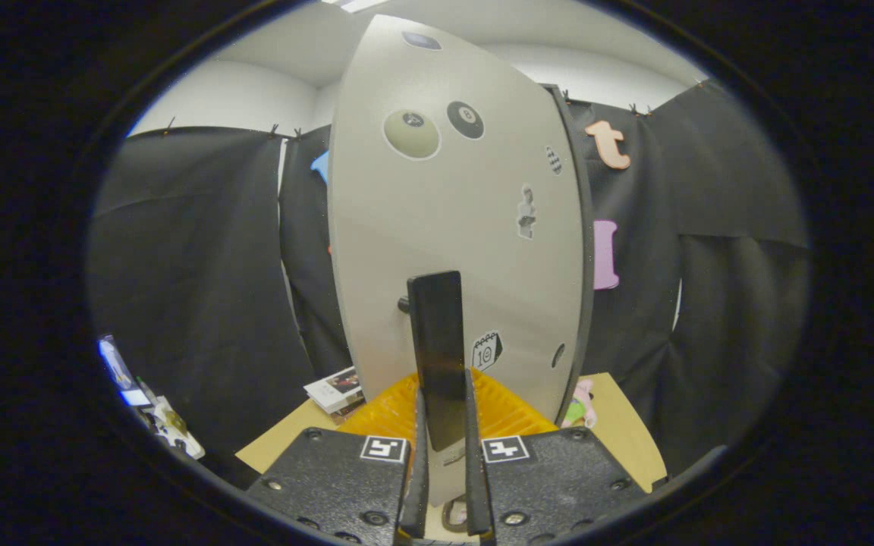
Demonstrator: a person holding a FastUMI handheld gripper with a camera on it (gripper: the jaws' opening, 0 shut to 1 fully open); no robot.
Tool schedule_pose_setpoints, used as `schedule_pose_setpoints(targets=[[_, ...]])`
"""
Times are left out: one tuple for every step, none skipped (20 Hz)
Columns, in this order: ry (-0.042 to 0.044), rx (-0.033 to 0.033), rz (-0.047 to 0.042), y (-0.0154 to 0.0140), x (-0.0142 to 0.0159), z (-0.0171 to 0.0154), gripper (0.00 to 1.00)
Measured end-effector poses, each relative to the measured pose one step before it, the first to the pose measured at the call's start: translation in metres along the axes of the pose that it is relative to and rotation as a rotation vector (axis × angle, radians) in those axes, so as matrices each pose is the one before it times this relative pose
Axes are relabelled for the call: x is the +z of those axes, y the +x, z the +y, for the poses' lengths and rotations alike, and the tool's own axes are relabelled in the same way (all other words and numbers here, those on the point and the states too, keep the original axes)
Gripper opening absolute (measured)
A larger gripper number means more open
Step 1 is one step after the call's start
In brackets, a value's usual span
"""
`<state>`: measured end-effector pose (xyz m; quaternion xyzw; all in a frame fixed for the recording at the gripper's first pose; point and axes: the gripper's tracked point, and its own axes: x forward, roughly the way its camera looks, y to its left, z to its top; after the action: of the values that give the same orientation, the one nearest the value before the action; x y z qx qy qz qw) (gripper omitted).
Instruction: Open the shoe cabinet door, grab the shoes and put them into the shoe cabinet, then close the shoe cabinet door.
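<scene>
Tan tabletop (pixel 619 425), black-draped booth; fingers (pixel 443 425) clamp dark handle (pixel 437 349) on grey cabinet door (pixel 452 220).

My claw (pixel 444 447) was clamped on the dark upright handle (pixel 437 349) of the pale cabinet door (pixel 452 212), both fingers pressing its sides. Stickers dotted the door. Beneath it lay a yellow tray (pixel 509 413) on the desk (pixel 619 425), booklets (pixel 337 390) to the left.
</scene>
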<state>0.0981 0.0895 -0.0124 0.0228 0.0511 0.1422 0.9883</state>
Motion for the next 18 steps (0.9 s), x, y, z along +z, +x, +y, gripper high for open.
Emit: schedule_pose_setpoints(targets=[[0.00199,-0.01709,-0.00332,-0.0075,0.00094,-0.00929,0.23],[-0.00092,-0.01815,-0.00049,-0.00741,-0.00127,-0.01018,0.22],[-0.00516,-0.01987,-0.00009,-0.00637,0.00035,-0.01026,0.21],[-0.00152,-0.01996,0.00048,-0.0075,-0.00058,-0.00991,0.2],[-0.00402,-0.01888,0.00227,-0.00573,0.00132,-0.01013,0.19],[-0.00242,-0.02073,0.00104,-0.00541,-0.00145,-0.01182,0.16],[-0.00142,-0.01656,0.00153,-0.00123,0.00139,-0.01009,0.14],[0.00189,-0.01523,0.00207,-0.00341,-0.0008,-0.01011,0.12],[0.0031,-0.01464,0.00574,-0.00287,-0.0005,-0.01081,0.11],[-0.00062,-0.0138,0.00285,-0.00247,0.00069,-0.01205,0.08],[-0.00142,-0.01253,-0.00347,-0.00167,0.00136,-0.01169,0.07],[-0.00525,-0.00705,-0.00543,0.00017,0.00122,-0.0102,0.06],[-0.00048,-0.00215,-0.00232,0.00034,-0.00015,-0.0099,0.05],[-0.00036,-0.00267,0.0007,0.00095,-0.00006,-0.01043,0.05],[0.00729,-0.00942,0.0077,0.00126,-0.00057,-0.00999,0.05],[0.00488,-0.01449,-0.00181,0.00031,-0.00047,-0.01095,0.04],[0.00066,-0.01655,0.00109,0.00116,-0.00022,-0.01009,0.04],[0.00748,-0.01129,-0.00219,0.00086,0.00029,-0.01013,0.04]])
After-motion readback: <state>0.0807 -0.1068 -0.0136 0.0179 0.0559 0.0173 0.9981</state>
